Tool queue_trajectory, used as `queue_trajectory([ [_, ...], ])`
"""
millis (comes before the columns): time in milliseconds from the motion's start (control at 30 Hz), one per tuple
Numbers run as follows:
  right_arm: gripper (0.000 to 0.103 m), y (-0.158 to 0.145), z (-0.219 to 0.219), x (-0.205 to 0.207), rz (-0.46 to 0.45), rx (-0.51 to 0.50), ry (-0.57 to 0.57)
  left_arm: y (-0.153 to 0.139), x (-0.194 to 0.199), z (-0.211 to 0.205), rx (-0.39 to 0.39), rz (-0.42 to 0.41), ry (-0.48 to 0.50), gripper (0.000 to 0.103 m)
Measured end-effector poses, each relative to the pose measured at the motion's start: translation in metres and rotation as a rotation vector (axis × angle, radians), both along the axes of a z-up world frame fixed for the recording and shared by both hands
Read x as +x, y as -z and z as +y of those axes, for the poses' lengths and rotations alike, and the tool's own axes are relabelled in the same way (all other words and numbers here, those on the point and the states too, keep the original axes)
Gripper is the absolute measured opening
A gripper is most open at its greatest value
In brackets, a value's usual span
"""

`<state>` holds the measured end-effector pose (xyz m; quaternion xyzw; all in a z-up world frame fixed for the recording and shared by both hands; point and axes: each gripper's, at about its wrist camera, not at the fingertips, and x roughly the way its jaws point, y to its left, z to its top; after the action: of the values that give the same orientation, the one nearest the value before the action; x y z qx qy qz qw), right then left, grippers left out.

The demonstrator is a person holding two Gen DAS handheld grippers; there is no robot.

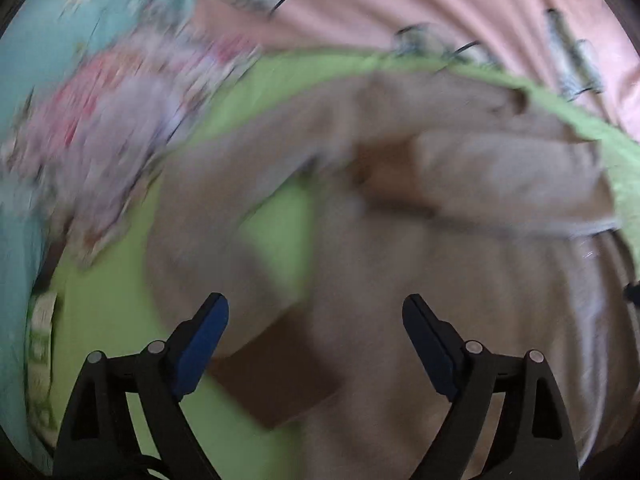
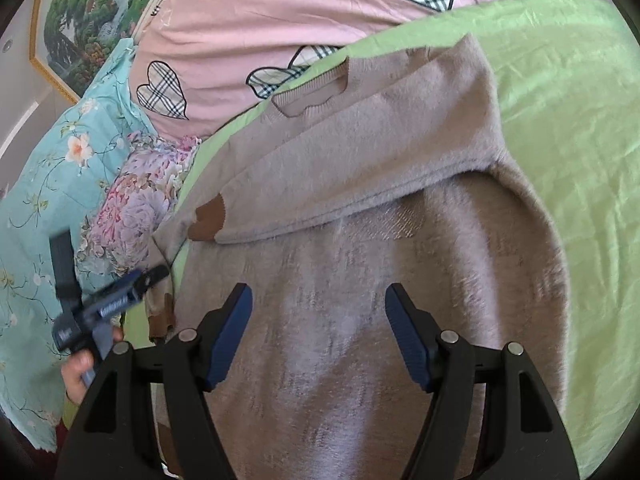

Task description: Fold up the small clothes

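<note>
Two grippers hung above one beige sweater [image 2: 360, 264] spread on a green sheet [image 2: 560, 100], and neither had cloth between its fingers. Farthest left in the right wrist view lay a turquoise floral quilt [image 2: 44, 184], then a bundle of purple flowered fabric [image 2: 132, 208], with a pink heart-print cover [image 2: 248, 24] behind them. At that left edge the left gripper [image 2: 104, 300] showed as a blurred dark shape in the person's hand [image 2: 78, 376], just off the sweater's left border, where a sleeve with a brown cuff [image 2: 162, 316] trailed down.

In the left wrist view the picture was smeared, yet the left gripper [image 1: 316, 316] stood with its jaws wide apart and empty, the loose sleeve [image 1: 224, 264] lying just ahead of and below its left finger over the green sheet.

Moving right, the other sleeve [image 2: 360, 160] lay already crossed over the chest, its brown-patched end [image 2: 210, 216] pointing left and the collar [image 2: 312, 92] beyond it. The right gripper [image 2: 318, 332] hovered over the middle of the body, jaws spread and holding nothing.

The sweater's long axis ran away from both cameras, collar at the far end. The unfolded sleeve sat on the left side, so the left gripper was plainly the nearer one, and the coming fold would probably carry that sleeve rightward across the body.
</note>
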<state>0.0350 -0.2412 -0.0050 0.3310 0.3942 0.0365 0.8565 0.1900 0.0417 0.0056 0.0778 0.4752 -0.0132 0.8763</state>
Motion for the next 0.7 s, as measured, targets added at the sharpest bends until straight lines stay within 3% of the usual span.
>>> queue_trajectory([
  [67,0.07,0.001,0.006,0.003,-0.001,0.012,-0.012,0.02,0.003,0.021,0.018,0.061,-0.042,0.089],
  [133,0.07,0.001,0.013,0.005,-0.004,0.013,-0.029,0.037,0.008,0.035,-0.024,0.114,-0.047,0.087],
  [233,0.07,0.0,0.02,0.008,-0.006,0.008,-0.047,0.049,0.016,0.051,-0.138,0.155,-0.056,0.07],
  [267,0.07,-0.001,0.021,0.008,-0.007,0.008,-0.049,0.047,0.017,0.053,-0.154,0.145,-0.047,0.048],
  [300,0.07,-0.001,0.022,0.008,-0.008,0.004,-0.05,0.045,0.018,0.055,-0.154,0.14,-0.05,0.017],
  [333,0.07,-0.002,0.023,0.008,-0.009,0.0,-0.049,0.045,0.019,0.06,-0.15,0.143,-0.061,0.012],
  [533,0.07,-0.005,0.026,0.008,-0.016,-0.015,-0.055,0.036,0.011,0.096,-0.402,0.092,-0.045,0.009],
  [700,0.07,-0.003,0.025,0.01,-0.019,0.013,-0.049,0.0,0.014,0.058,-0.519,0.0,0.07,0.009],
])
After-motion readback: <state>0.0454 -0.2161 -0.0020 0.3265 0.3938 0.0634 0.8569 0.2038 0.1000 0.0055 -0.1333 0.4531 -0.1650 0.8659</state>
